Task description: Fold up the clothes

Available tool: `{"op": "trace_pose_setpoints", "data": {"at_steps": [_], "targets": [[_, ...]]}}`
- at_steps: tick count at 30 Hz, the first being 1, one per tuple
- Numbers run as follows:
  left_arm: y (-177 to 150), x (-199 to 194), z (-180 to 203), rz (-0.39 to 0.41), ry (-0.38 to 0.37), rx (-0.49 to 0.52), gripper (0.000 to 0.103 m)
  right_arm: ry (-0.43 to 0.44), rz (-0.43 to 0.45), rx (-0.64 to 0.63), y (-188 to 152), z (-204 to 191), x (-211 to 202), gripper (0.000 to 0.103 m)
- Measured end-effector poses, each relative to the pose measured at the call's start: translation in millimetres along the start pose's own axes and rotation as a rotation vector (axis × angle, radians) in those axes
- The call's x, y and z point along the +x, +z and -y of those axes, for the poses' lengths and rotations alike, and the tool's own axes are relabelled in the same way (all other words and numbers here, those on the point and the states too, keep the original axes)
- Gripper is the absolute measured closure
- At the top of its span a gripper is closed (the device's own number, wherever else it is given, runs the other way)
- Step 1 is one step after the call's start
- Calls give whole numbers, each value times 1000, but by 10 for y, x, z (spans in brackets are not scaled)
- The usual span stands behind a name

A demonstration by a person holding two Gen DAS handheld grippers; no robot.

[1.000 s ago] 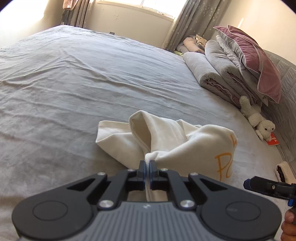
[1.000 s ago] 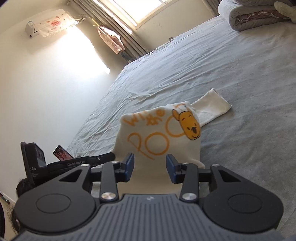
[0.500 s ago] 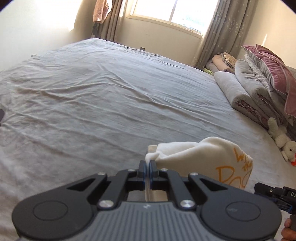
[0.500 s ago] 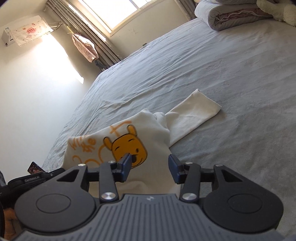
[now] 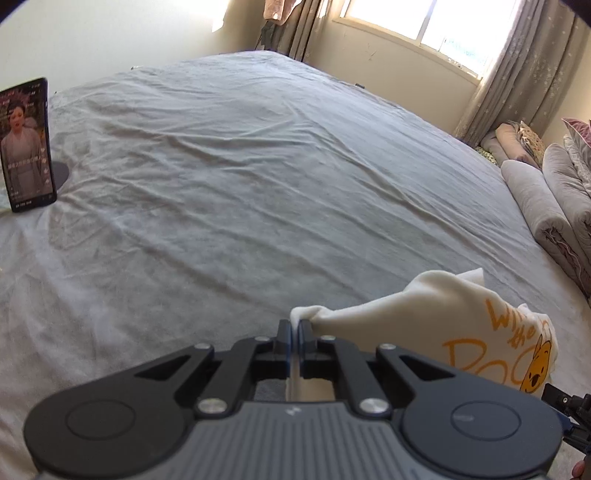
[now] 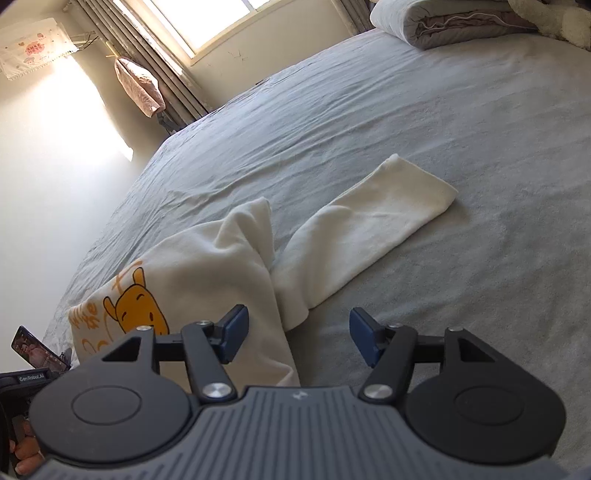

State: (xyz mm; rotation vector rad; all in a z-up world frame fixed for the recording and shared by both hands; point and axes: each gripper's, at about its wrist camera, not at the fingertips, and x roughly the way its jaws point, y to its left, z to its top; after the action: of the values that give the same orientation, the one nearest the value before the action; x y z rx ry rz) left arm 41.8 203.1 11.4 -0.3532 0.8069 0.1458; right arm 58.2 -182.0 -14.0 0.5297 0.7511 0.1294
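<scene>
A cream sweatshirt (image 6: 221, 266) with an orange bear print (image 6: 138, 306) lies bunched on the grey bed sheet (image 6: 406, 122). One sleeve (image 6: 373, 225) stretches flat to the right. My left gripper (image 5: 294, 325) is shut on a pinched edge of the sweatshirt (image 5: 424, 314), which drapes to its right with the orange lettering showing. My right gripper (image 6: 295, 334) is open and empty, low over the sheet, with its left fingertip over the sweatshirt's edge.
A phone (image 5: 26, 144) stands upright on the bed at the left, screen lit. Rolled quilts (image 5: 546, 206) and pillows line the right side. A plush toy (image 6: 554, 22) sits by the quilts. A window with curtains (image 5: 417, 29) is at the far wall.
My left gripper swung left with the cloth still held, bringing the phone into view. My right gripper opened wider and moved right along the sweatshirt, whose body settled lower on the bed.
</scene>
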Motion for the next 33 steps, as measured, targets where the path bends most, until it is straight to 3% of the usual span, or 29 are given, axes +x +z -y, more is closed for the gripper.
{"op": "trace_pose_setpoints", "data": {"at_steps": [3,7,12,14,17,21,22,25,26,27,30,33], "targets": [[14,113,-97,-40,-37,-24,99,-10,4,-21,-28,-53,-10,38],[114,130,-291,-53,-189,-141,96,1,9,-53,31,-114,-53,38],[172,218,-377,-42,-244,-236,77,32,44,-47,231,-107,-37,38],[172,310,-356,-68,-268,-253,74,62,54,-1,291,-56,4,38],[160,408,-256,-95,-281,-235,68,122,55,80,309,10,75,38],[109,477,-35,-135,-308,-150,68,209,49,183,265,68,160,38],[87,491,25,-155,-331,-125,68,241,39,208,247,76,184,39],[4,529,209,-212,-381,-55,78,305,-4,183,192,-2,210,82],[-33,541,272,-229,-389,-34,86,300,4,153,182,-51,160,83],[-66,544,332,-240,-391,-13,88,295,13,125,171,-100,109,84],[-115,444,459,-180,-329,47,91,300,51,83,174,-168,-101,86],[-81,275,460,-129,-352,72,91,310,97,36,193,-186,-370,87]]}}
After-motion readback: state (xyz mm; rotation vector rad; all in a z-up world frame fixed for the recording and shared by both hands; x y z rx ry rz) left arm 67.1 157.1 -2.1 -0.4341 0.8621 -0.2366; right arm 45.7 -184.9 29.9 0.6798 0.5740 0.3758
